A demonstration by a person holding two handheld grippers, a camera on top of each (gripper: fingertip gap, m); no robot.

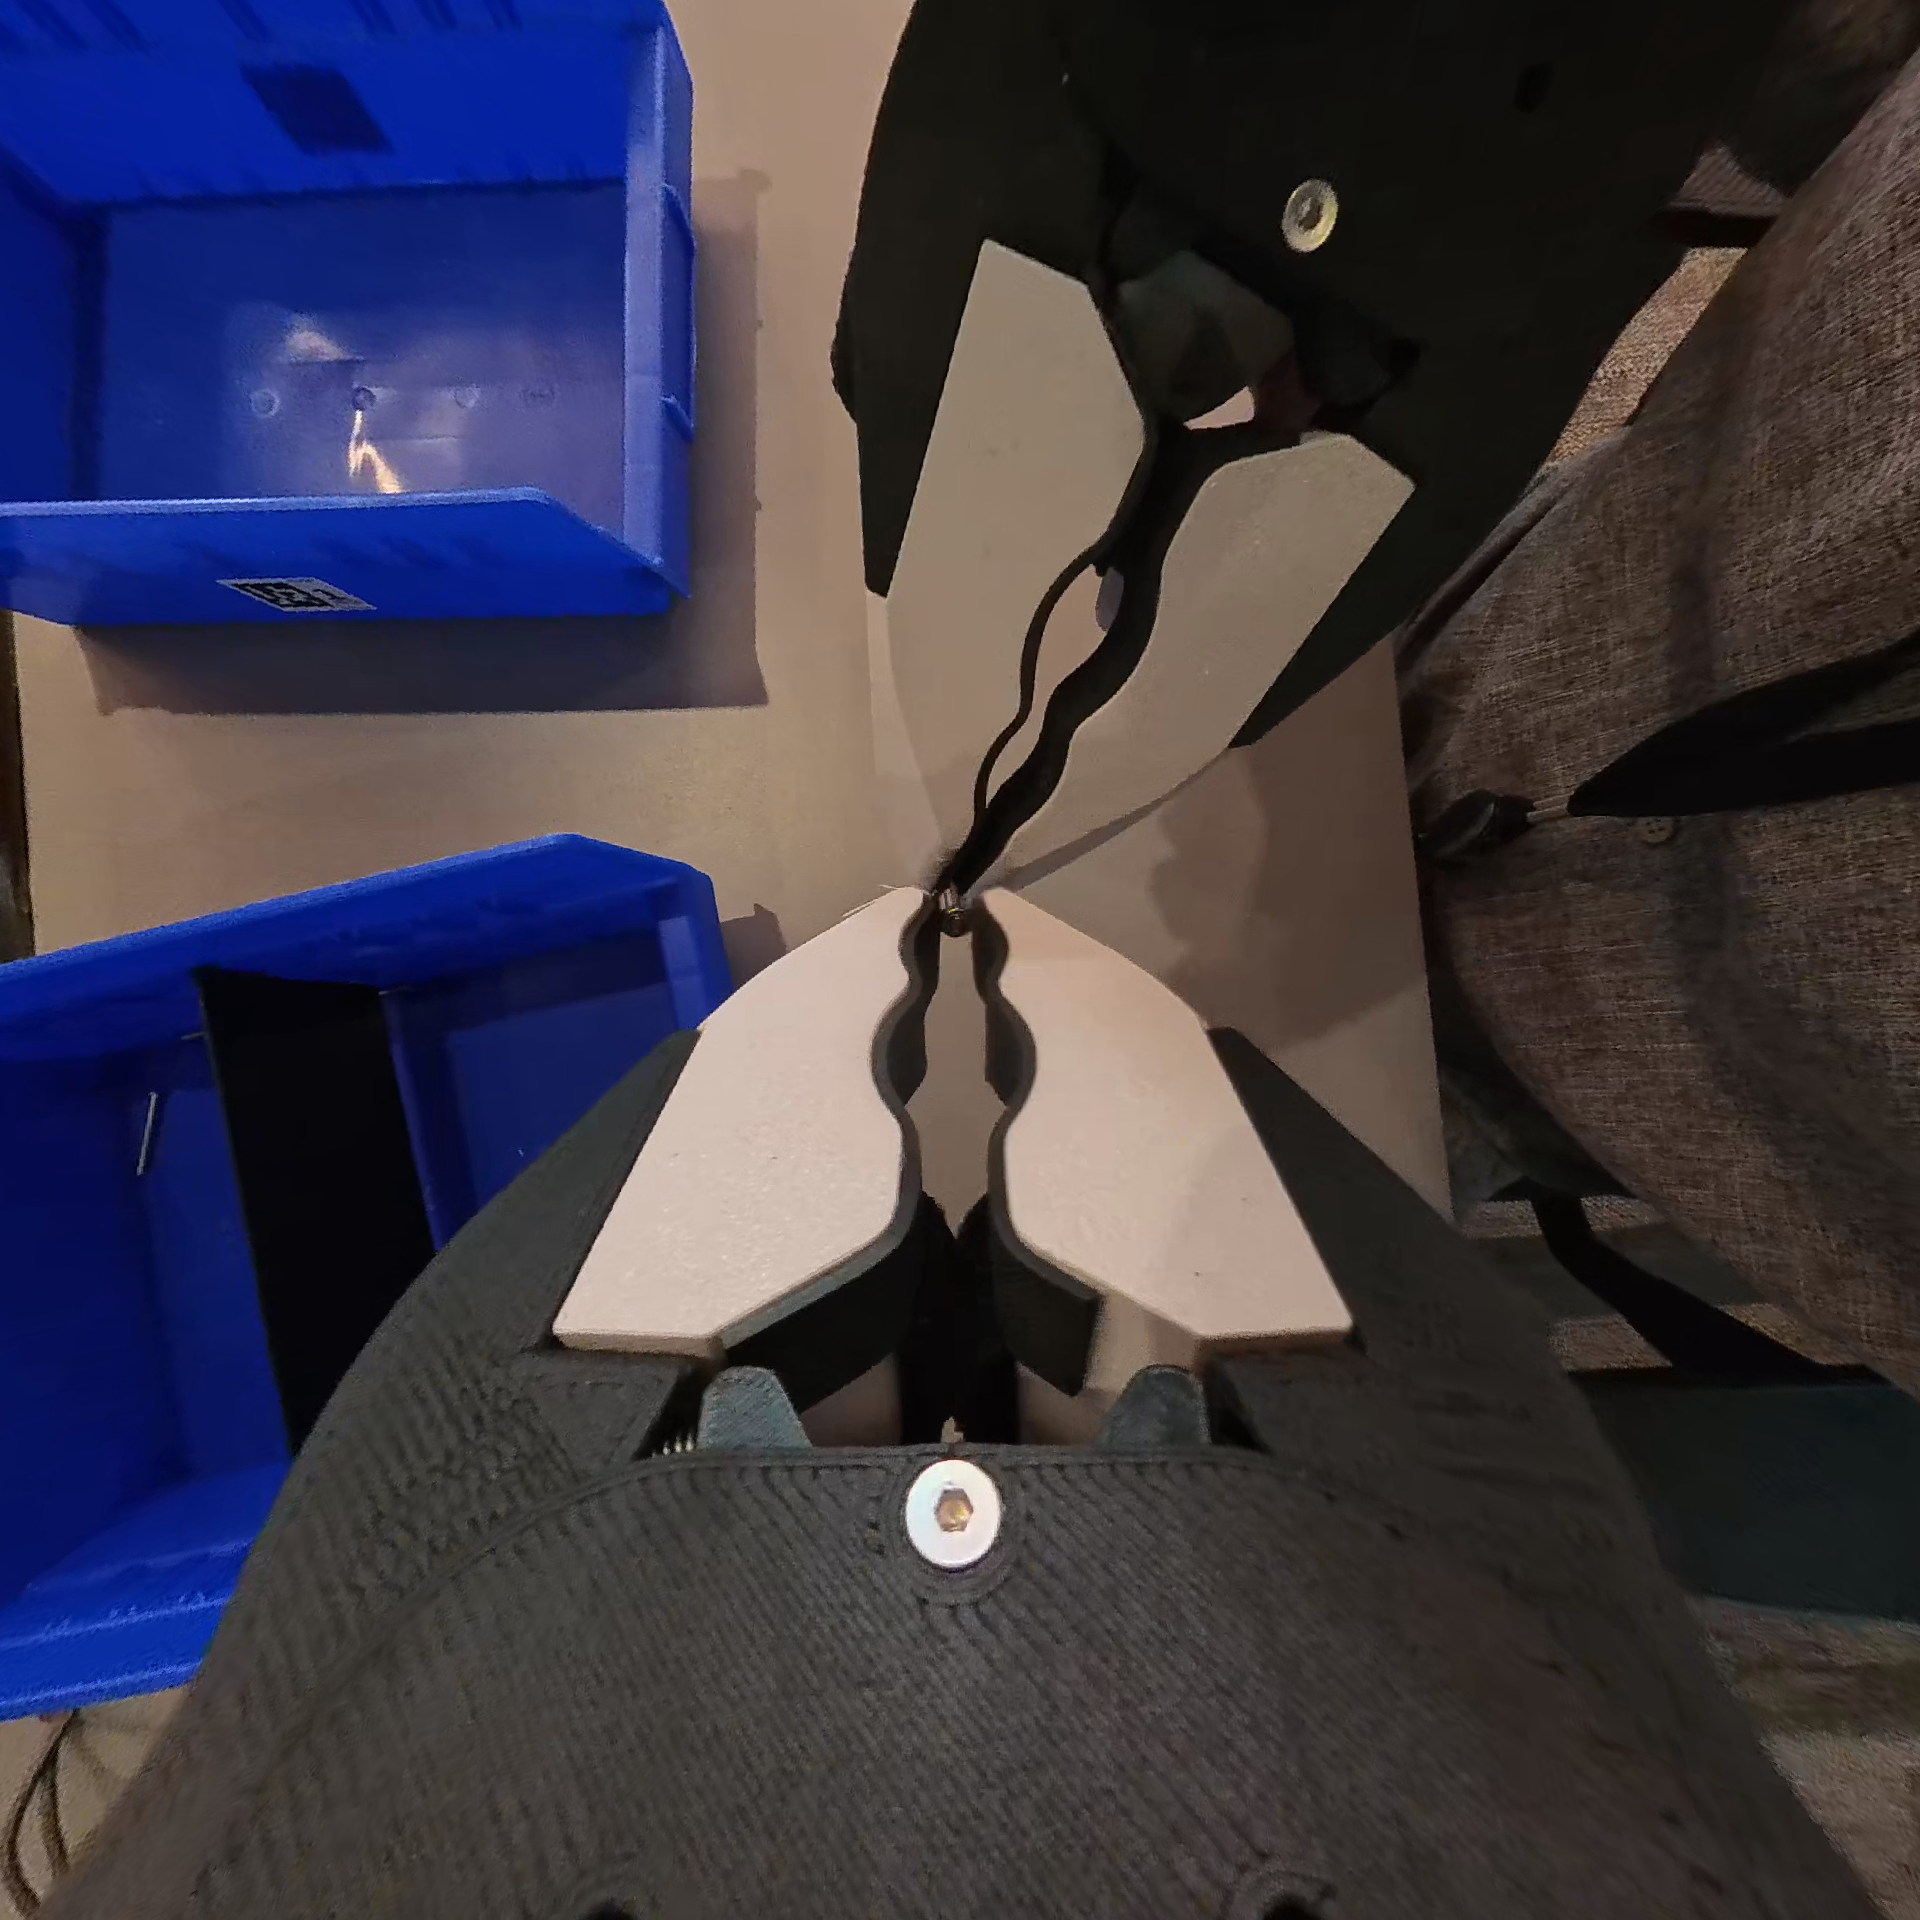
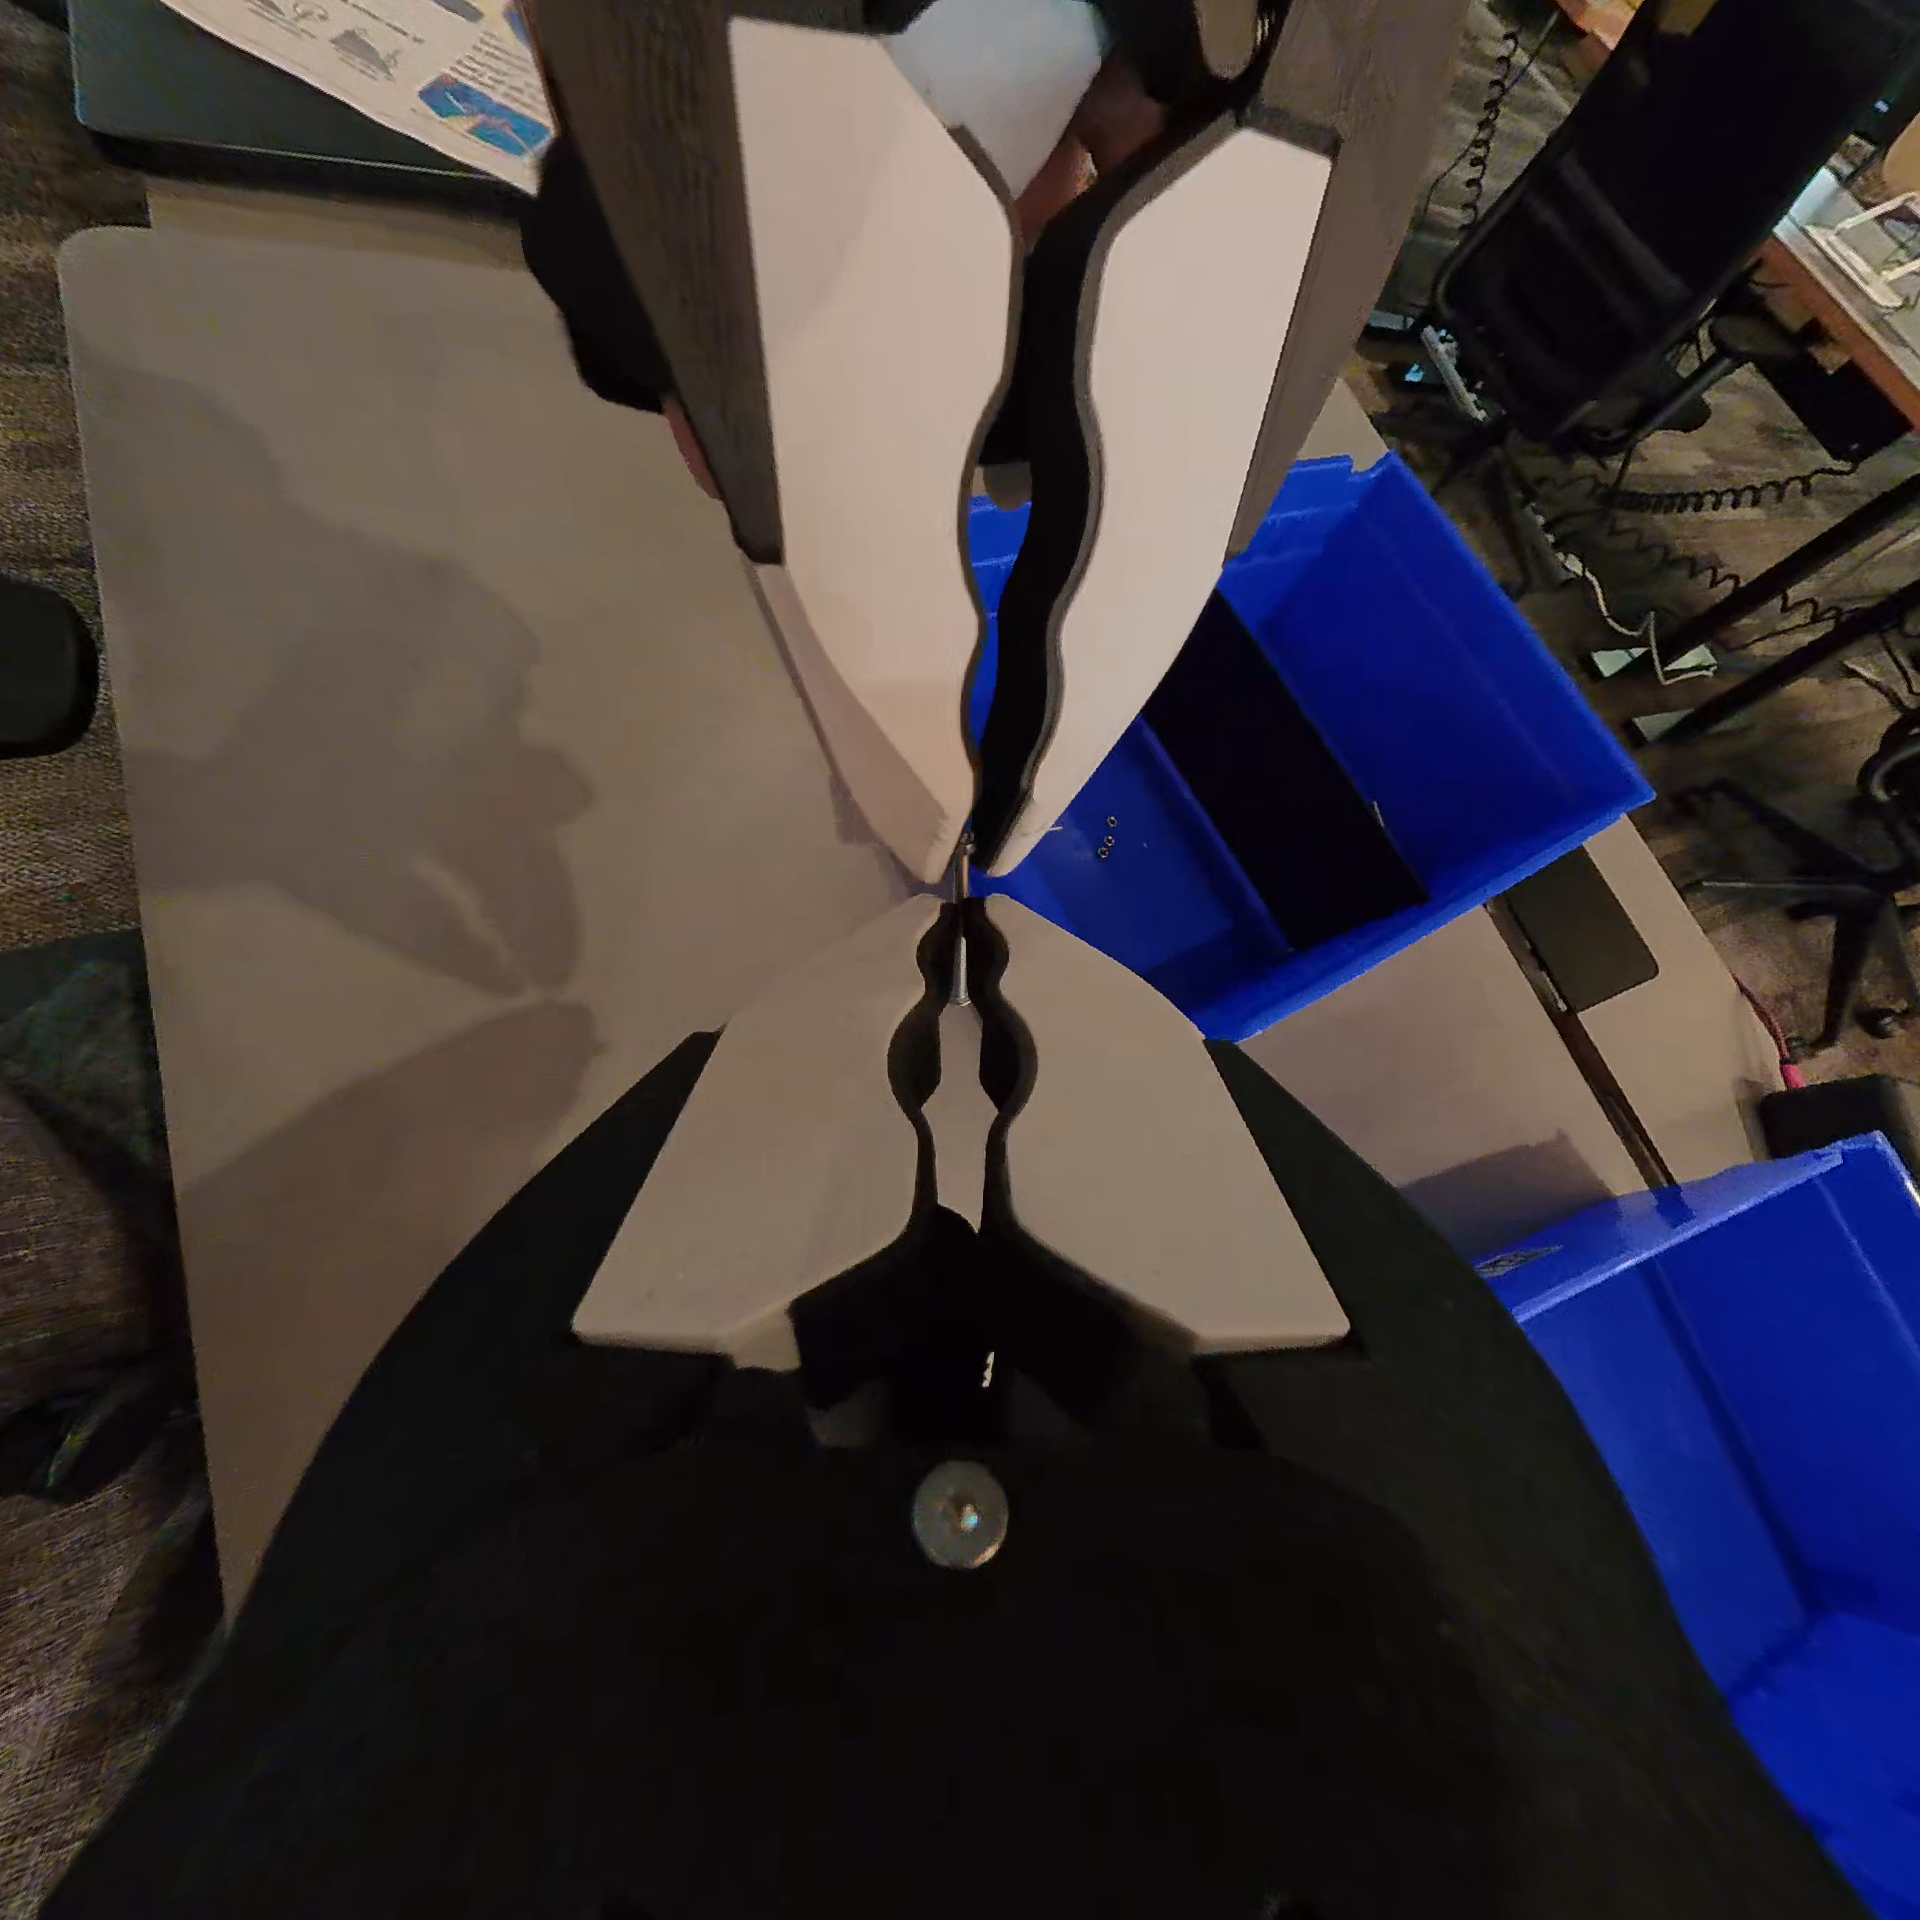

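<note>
My two grippers meet tip to tip above a beige table [image 2: 416, 623]. My right gripper [image 2: 961, 912] is shut on a thin metal screw [image 2: 962, 961] that lies lengthwise between its pale fingers and points forward. My left gripper [image 1: 951, 923] is shut on a tiny metal nut [image 1: 954, 914] at its very tips. In the right wrist view the left gripper [image 2: 968, 854] comes down from above, and its tips touch the screw's front end. In the left wrist view the right gripper [image 1: 964, 875] reaches in from the upper right.
A blue bin with a black divider [image 1: 312, 1143] and an empty blue bin [image 1: 364, 364] stand to the left. In the right wrist view the divided bin [image 2: 1403, 675] holds a few tiny nuts [image 2: 1107, 836]. A person's grey clothing [image 1: 1714, 727], a printed sheet [image 2: 416, 73] and cables [image 2: 1662, 499] are nearby. The tips of both grippers are at nearly the same place.
</note>
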